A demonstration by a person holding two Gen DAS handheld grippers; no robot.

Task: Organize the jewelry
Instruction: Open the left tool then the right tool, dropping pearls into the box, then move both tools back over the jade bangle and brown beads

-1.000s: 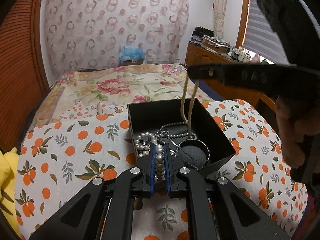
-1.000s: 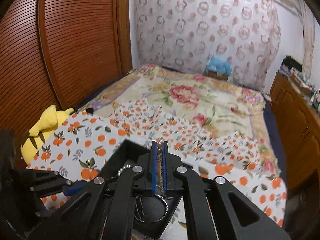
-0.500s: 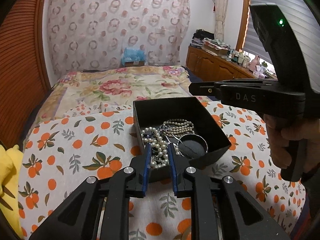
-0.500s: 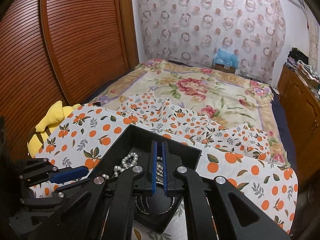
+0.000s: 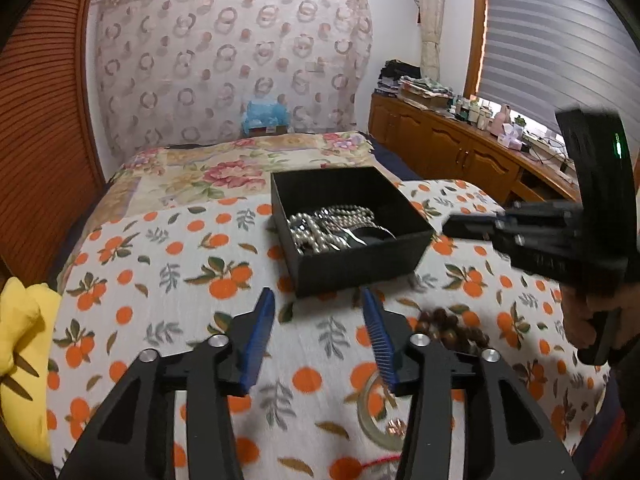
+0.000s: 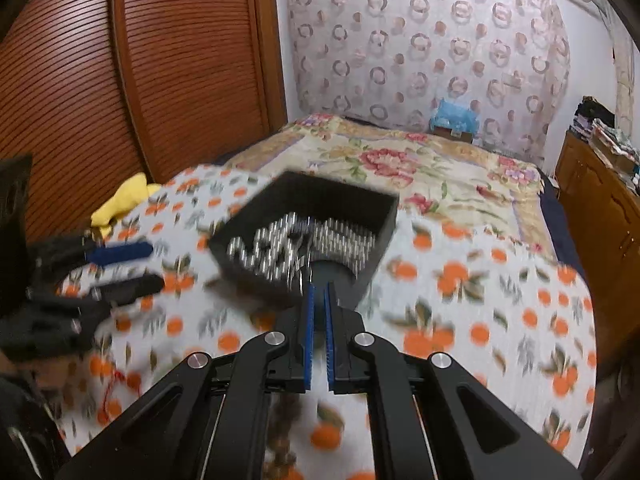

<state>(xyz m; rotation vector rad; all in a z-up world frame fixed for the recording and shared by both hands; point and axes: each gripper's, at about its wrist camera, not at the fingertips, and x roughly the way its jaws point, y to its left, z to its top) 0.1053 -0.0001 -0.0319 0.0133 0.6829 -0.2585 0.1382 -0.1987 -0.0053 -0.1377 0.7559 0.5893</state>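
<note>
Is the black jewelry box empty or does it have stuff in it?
Not empty: the black box has no lid on and holds pearl strands piled inside.

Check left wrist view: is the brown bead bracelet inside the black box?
No. The brown bead bracelet lies on the orange-print cloth, outside the black box.

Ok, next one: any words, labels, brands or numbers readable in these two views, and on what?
None can be read.
Right gripper: its side is blurred; no lettering legible.
Bottles on the wooden dresser: labels too small.
Blue package by the curtain: no legible print.
Black jewelry box: plain.
</note>
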